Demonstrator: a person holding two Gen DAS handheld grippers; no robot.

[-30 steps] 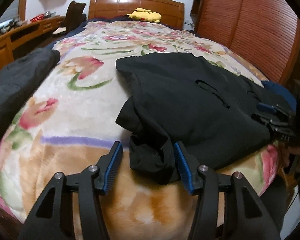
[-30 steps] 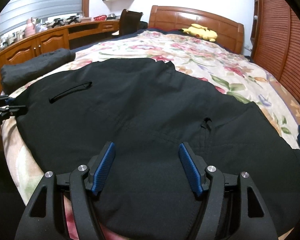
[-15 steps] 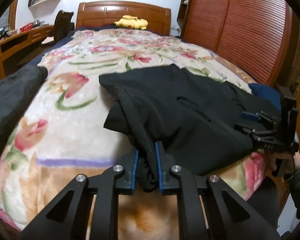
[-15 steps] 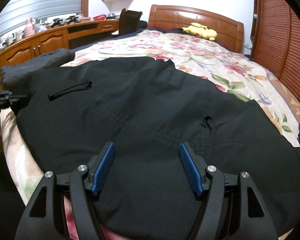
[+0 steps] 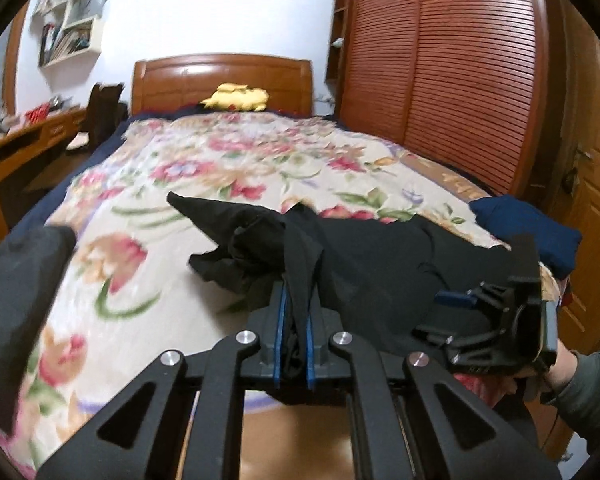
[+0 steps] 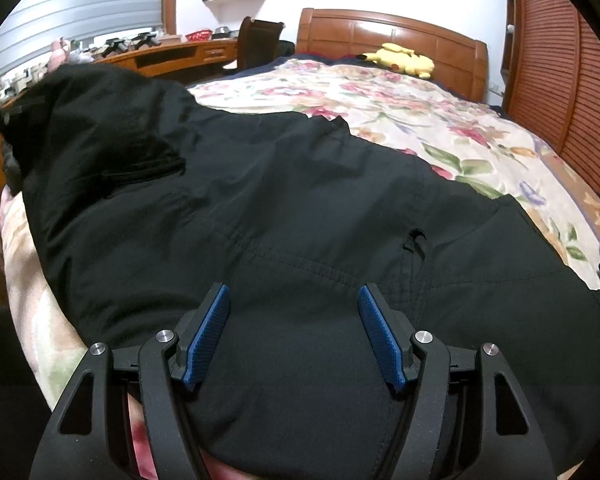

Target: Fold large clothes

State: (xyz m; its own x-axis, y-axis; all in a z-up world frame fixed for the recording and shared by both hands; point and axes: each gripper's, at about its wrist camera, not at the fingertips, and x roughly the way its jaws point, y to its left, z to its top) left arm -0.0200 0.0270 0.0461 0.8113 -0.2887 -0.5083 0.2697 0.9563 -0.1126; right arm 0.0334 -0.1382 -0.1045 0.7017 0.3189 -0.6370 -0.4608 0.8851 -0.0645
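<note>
A large black garment lies spread over the near end of the bed with the floral blanket. My left gripper is shut on a bunched edge of the black garment and holds it lifted above the blanket. That raised part shows at the far left of the right wrist view. My right gripper is open, its blue pads resting over the garment's near edge with nothing between them. It also shows in the left wrist view, held by a hand at the right.
A dark grey folded item lies at the bed's left edge and a navy one at its right edge. A yellow plush toy sits by the wooden headboard. A desk and chair stand left, slatted wardrobe doors right.
My left gripper closed on the garment's bunched edge and lifted it up and toward the right. The left side of the garment rose off the bed. My right gripper stayed open and still.
</note>
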